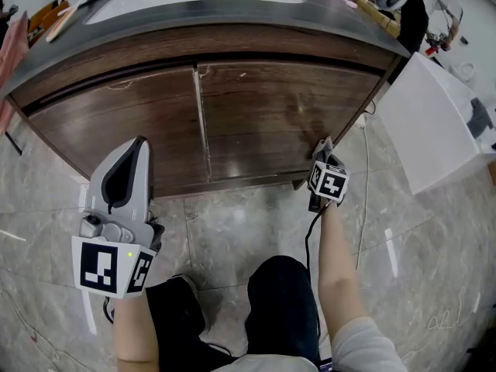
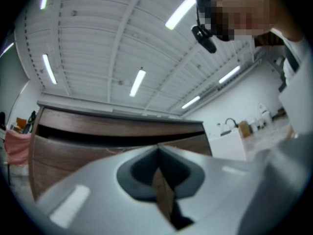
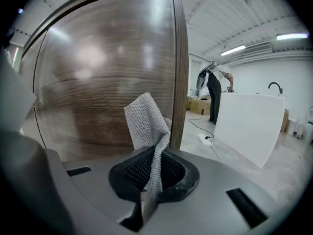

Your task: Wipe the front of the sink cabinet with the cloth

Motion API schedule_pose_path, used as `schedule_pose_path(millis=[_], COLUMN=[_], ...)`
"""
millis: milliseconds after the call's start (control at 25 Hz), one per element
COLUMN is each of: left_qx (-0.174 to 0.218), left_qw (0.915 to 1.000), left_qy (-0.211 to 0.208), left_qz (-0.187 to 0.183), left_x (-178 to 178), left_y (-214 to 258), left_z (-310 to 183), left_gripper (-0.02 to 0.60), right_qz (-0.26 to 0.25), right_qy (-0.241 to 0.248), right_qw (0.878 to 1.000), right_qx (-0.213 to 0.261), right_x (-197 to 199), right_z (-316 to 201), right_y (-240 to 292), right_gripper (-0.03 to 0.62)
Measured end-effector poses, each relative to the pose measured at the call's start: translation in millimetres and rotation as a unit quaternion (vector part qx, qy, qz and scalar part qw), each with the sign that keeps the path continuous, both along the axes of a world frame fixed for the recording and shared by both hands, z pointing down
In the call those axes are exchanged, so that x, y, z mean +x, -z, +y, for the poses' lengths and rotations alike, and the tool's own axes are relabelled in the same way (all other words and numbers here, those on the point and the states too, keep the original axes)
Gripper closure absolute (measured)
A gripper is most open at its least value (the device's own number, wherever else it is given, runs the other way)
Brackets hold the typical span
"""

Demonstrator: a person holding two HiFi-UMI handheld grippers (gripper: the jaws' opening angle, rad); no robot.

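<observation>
The dark wood sink cabinet (image 1: 232, 107) fills the upper half of the head view, with two doors under a grey top. My right gripper (image 1: 322, 152) is at the lower right corner of the right door (image 3: 107, 77), shut on a grey woven cloth (image 3: 146, 126). The cloth stands up from the jaws, close against the door near its right edge. My left gripper (image 1: 138, 147) is held low in front of the left door (image 1: 116, 122), apart from it, jaws shut with nothing between them (image 2: 157, 153).
A white block unit (image 1: 438, 122) stands right of the cabinet. A cable (image 1: 361, 208) trails across the marble floor (image 1: 240, 223). The person's knees (image 1: 279, 301) are below. Another person (image 3: 214, 89) stands far off in the room.
</observation>
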State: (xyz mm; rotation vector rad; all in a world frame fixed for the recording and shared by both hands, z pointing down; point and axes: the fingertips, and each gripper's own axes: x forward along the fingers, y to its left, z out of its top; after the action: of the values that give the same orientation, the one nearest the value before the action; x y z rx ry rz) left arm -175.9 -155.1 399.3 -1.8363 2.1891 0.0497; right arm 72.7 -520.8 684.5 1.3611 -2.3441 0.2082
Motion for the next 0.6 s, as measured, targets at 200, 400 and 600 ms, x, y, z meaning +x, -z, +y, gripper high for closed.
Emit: schedule_pose_path(millis=[200, 400, 600], left_qx=[0.005, 0.007, 0.015], left_qw=[0.9999, 0.9999, 0.9998], left_qy=[0.008, 0.010, 0.007], left_qz=[0.003, 0.004, 0.009], left_x=[-7.2, -9.3, -9.3], left_y=[1.2, 2.7, 4.6], left_z=[7.4, 9.9, 9.5], left_gripper=[0.577, 0.577, 0.577], right_qz=[0.003, -0.013, -0.015], right_qy=[0.005, 0.024, 0.064], right_qw=[1.000, 1.000, 0.998], right_qx=[-0.006, -0.003, 0.001], right_x=[-14.1, -44.5, -89.2], right_z=[12.0, 36.9, 74.2], right_y=[-8.2, -5.2, -7.6], right_gripper=[0.586, 0.586, 0.586])
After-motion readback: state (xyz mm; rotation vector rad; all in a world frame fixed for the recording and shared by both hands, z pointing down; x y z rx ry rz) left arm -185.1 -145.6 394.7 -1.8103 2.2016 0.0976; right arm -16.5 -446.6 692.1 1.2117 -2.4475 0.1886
